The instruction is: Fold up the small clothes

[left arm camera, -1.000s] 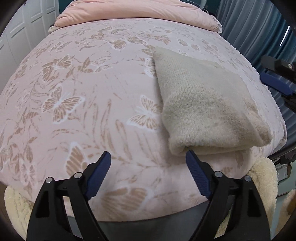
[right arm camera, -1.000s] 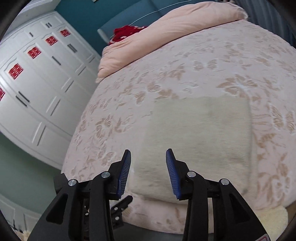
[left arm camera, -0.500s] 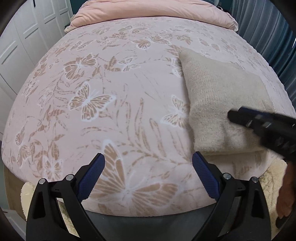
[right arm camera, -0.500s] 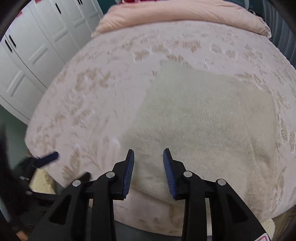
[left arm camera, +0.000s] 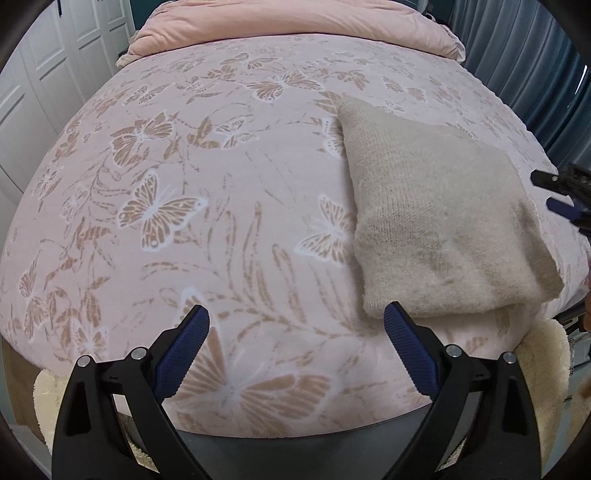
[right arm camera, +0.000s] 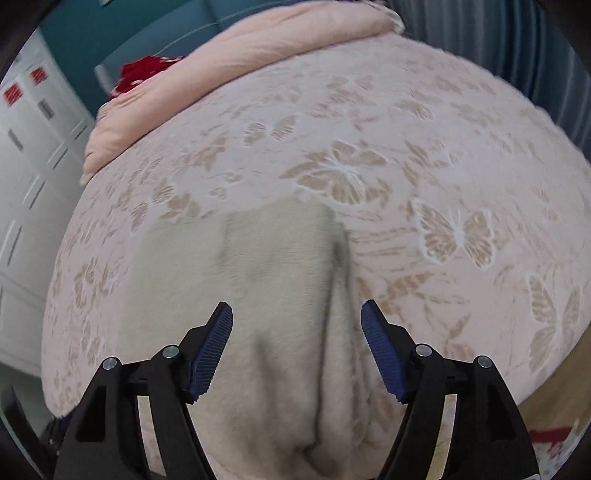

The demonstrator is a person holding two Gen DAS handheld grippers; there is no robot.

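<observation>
Left wrist view: left gripper (left arm camera: pixel 297 345) gapes beside folded beige knit (left arm camera: pixel 436 225); right gripper (right arm camera: pixel 297 345) spread above it; red cupboard labels (right arm camera: pixel 37 75) unreadable.

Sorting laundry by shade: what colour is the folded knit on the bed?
Light beige, plain; the knit shows best in the left wrist view.

White panelled wardrobe (left arm camera: pixel 48 92), teal wall (right arm camera: pixel 110 33), and seemingly grey curtains (left arm camera: pixel 517 48) surround the bed (left arm camera: pixel 184 184).
</observation>
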